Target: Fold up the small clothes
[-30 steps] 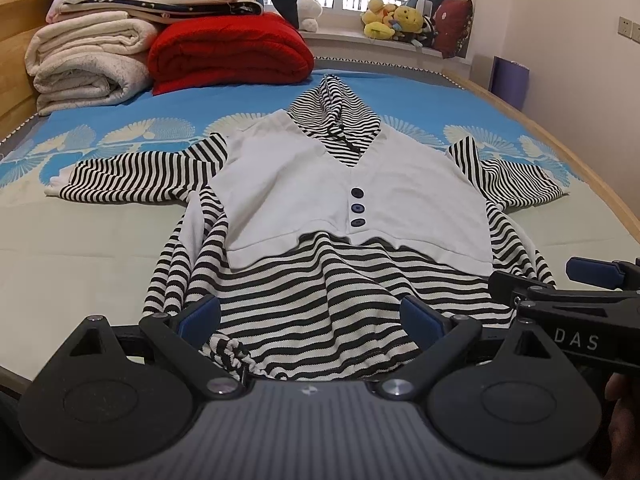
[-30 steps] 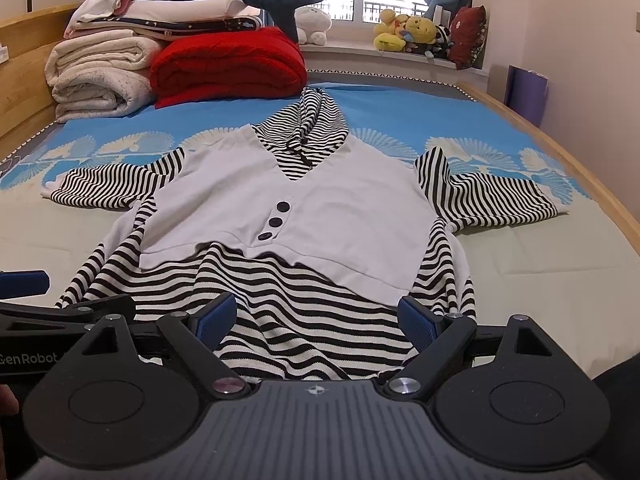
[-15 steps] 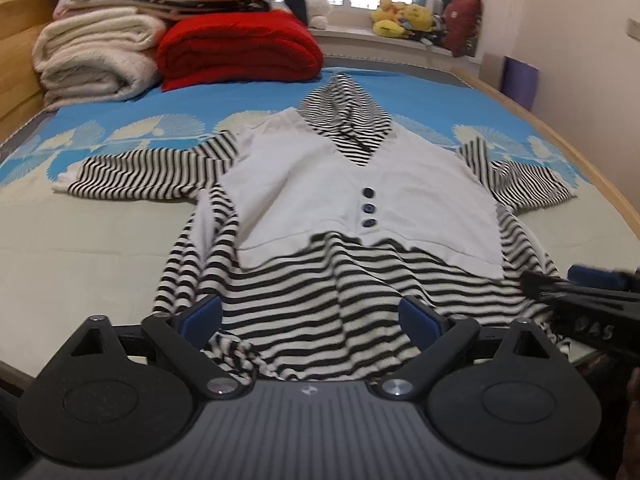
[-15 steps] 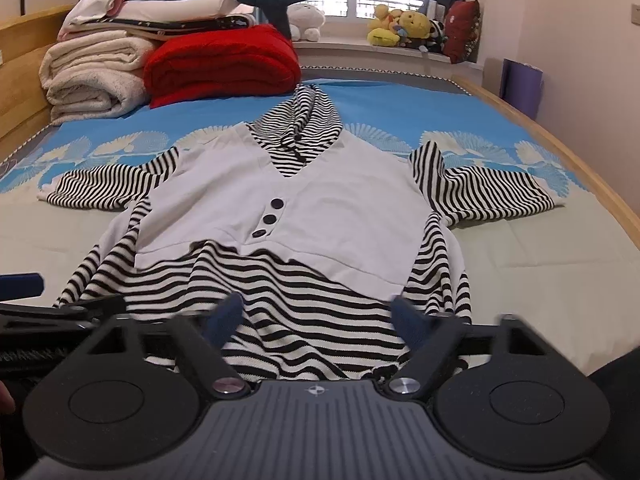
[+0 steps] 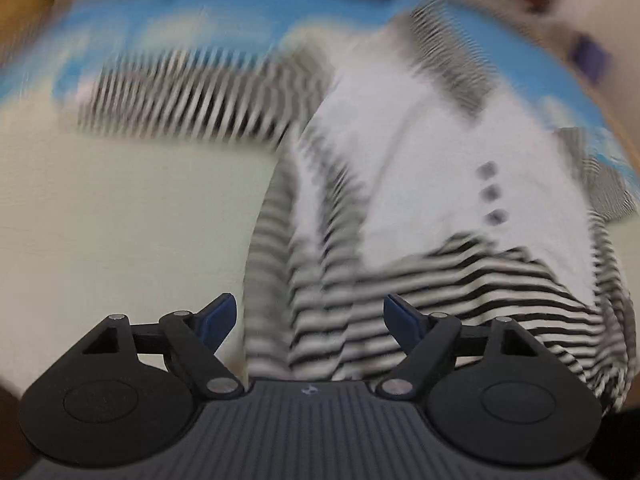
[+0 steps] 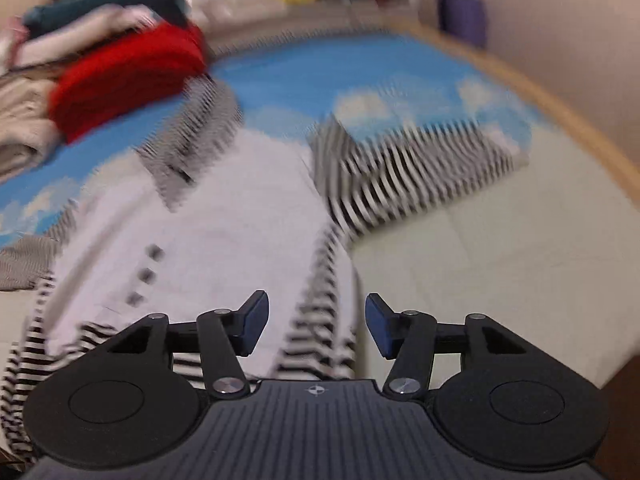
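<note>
**Both tools spread over hem, nothing gripped; both views motion-blurred**

Left tool stood with jaws wide apart, empty, above the striped lower left edge of the small hooded top. Right tool likewise well apart and empty, straddling the striped right side edge of the same garment. The top lay flat, front up, on the bed, hood towards the far end, left sleeve and right sleeve spread outward.

Risks, as judged:
- Blur was heavy in both views, so edge position was uncertain; a closing pinch could miss the hem or take only the upper layer
- Knit looked loose and rumpled near the left tool; catching a bunched fold would carry a crease into the fold
- Pinching bed sheet along with fabric would drag the whole garment off square
- Uneven lift between the two sides would skew the fold line

Materials: striped body and sleeves appeared a soft, stretchy knit, black on white; the plain white front panel looked smoother, vest-shaped, with three dark buttons in a row. Sheet pale and matt, with a blue printed band further up. Red folded blanket lay beyond, well apart
</note>
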Tool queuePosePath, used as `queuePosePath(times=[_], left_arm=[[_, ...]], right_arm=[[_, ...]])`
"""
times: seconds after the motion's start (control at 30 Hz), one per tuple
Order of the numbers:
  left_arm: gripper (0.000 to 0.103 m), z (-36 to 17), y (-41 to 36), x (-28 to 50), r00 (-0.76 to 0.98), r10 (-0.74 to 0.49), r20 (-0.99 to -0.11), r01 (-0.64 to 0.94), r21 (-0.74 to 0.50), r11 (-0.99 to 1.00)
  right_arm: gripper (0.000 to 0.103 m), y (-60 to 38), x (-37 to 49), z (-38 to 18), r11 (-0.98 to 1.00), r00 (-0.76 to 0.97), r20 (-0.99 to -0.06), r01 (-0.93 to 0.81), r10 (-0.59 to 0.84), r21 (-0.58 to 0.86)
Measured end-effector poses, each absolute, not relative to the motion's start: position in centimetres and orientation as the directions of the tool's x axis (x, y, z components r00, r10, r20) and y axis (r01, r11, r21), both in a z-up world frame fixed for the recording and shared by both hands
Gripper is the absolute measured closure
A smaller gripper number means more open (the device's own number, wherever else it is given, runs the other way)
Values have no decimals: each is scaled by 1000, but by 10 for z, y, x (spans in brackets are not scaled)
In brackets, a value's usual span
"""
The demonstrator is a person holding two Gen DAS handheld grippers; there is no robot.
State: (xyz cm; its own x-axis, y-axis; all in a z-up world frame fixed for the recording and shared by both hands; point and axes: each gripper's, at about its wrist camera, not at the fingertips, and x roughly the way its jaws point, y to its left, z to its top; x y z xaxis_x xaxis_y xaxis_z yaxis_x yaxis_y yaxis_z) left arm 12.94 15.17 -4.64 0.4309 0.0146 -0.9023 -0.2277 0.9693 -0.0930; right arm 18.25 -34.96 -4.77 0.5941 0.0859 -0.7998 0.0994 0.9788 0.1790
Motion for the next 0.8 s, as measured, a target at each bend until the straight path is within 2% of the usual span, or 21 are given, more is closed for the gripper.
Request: queuePosePath(times=[0.07, 0.1, 0.27, 0.3, 0.33, 0.37, 0.4, 0.43, 0.47, 0.5, 0.53, 0.63, 0.7, 0.8], left_arm=[[19, -58, 161, 133, 408, -49, -912, -268, -171, 948], [19, -64, 162, 136, 386, -53, -921, -275, -170, 946], [19, -93, 164, 143, 246, 12, -969, -322, -71, 944], [19, -97, 167, 145, 239, 0, -971, -337, -83, 938], [20, -100, 168, 145, 231, -15, -973, -347, -96, 933], [22, -103, 166, 145, 231, -26, -973, -348, -107, 931], [31, -102, 164, 145, 238, -20, -971, -339, -102, 935], [48, -102, 159, 145, 245, -12, -969, -323, -93, 942], [59, -102, 156, 144, 253, -2, -968, -301, -81, 950], [80, -100, 152, 142, 256, -3, -967, -284, -78, 956], [89, -98, 150, 139, 262, -15, -965, -272, -89, 958], [91, -90, 146, 132, 323, -96, -942, -260, -185, 948], [91, -84, 140, 126, 356, -155, -922, -221, -244, 944], [92, -86, 140, 119, 346, -132, -929, -209, -213, 954]], right_arm=[[47, -352, 188, -60, 977, 551, -830, 115, 89, 181], [47, -354, 191, -71, 974, 512, -854, 126, 98, 187], [50, -346, 195, -111, 969, 365, -920, 142, 140, 203], [55, -342, 192, -118, 977, 329, -936, 122, 126, 175], [74, -342, 191, -119, 978, 324, -937, 109, 132, 176], [85, -343, 189, -118, 975, 328, -932, 105, 152, 196], [90, -343, 189, -118, 975, 328, -932, 105, 152, 196], [94, -345, 189, -117, 969, 334, -926, 105, 175, 222], [95, -348, 188, -115, 964, 341, -920, 105, 195, 243], [95, -352, 186, -112, 963, 353, -915, 107, 196, 248], [95, -357, 185, -109, 961, 364, -911, 117, 192, 249], [96, -384, 182, -97, 950, 412, -893, 160, 183, 269], [95, -399, 178, -82, 965, 468, -876, 156, 118, 213], [95, -404, 175, -81, 969, 466, -879, 156, 99, 191]])
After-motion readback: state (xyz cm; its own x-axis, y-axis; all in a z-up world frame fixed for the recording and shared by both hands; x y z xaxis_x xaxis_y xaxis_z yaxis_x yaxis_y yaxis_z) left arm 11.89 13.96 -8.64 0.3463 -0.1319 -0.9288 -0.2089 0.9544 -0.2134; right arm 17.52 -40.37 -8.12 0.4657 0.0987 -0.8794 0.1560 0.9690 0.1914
